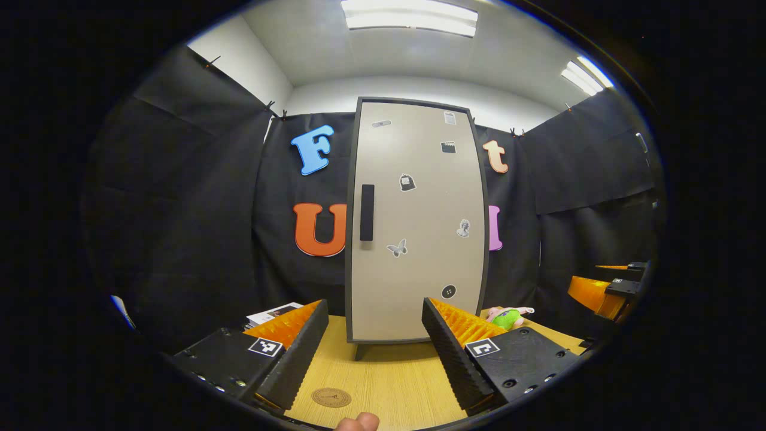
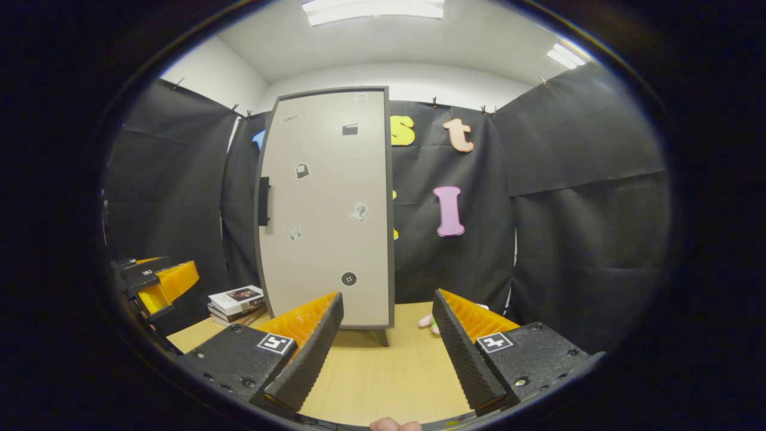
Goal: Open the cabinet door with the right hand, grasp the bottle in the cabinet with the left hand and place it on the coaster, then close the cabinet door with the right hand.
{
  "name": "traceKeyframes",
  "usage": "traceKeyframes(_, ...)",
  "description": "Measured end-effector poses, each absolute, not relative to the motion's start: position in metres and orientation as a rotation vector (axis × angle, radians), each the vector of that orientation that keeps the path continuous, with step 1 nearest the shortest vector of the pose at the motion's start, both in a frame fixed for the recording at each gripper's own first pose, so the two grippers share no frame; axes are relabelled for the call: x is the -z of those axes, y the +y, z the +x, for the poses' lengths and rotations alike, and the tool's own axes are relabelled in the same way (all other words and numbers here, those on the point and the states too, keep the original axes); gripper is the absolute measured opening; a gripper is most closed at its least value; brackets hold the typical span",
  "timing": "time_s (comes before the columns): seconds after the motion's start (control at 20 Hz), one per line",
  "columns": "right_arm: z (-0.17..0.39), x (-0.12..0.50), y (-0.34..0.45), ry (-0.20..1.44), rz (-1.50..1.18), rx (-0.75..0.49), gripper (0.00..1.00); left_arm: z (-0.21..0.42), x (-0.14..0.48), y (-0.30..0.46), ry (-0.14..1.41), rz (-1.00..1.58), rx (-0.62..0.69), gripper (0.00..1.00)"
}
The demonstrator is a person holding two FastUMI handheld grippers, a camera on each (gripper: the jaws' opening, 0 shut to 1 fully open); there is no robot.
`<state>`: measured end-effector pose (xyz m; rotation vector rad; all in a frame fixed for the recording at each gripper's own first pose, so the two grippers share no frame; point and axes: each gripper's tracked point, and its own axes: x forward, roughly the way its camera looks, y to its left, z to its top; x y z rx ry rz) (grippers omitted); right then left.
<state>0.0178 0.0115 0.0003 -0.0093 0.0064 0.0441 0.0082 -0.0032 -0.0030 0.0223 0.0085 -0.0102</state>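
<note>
A tall beige cabinet (image 1: pixel 416 221) stands on the wooden table (image 1: pixel 389 383), its door shut, with a dark handle (image 1: pixel 367 212) on the door's left side. The bottle is hidden behind the door. A round brown coaster (image 1: pixel 331 397) lies on the table in front. My left gripper (image 1: pixel 375 350) is open, held back from the cabinet with the coaster just below its fingers. In the right gripper view the cabinet (image 2: pixel 329 209) stands left of centre with its handle (image 2: pixel 263 201) at the far edge. My right gripper (image 2: pixel 388 350) is open and empty, short of the cabinet.
A stack of books (image 2: pixel 236 302) lies left of the cabinet. A green and pink toy (image 1: pixel 508 316) lies at its right. The other gripper shows at the right edge (image 1: pixel 607 290) of the left gripper view and at the left edge (image 2: pixel 155 281) of the right gripper view.
</note>
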Motion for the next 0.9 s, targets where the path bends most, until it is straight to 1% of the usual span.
traceKeyframes(0.2,0.038,-0.020,0.033,-0.013,-0.024,-0.136,0.96,0.009,0.006,-0.006,0.017,0.014,0.006,0.95)
traceKeyframes(0.4,0.076,-0.034,0.060,-0.004,-0.028,-0.247,0.96,0.007,0.010,-0.014,0.029,0.006,0.020,0.95)
traceKeyframes(0.45,0.085,-0.040,0.070,-0.004,-0.020,-0.273,0.95,0.006,0.011,-0.015,0.030,0.015,0.020,0.95)
traceKeyframes(0.55,0.103,-0.050,0.086,-0.002,-0.006,-0.317,0.96,0.004,0.012,-0.016,0.032,0.019,0.019,0.95)
traceKeyframes(0.7,0.137,-0.064,0.115,0.000,-0.005,-0.375,0.96,-0.001,0.017,-0.029,0.044,-0.021,0.040,0.95)
traceKeyframes(0.75,0.146,-0.067,0.125,0.000,-0.009,-0.386,0.95,-0.003,0.017,-0.033,0.045,-0.014,0.046,0.95)
traceKeyframes(0.9,0.173,-0.076,0.169,0.010,-0.004,-0.452,0.96,-0.006,0.013,-0.031,0.034,0.033,0.039,0.95)
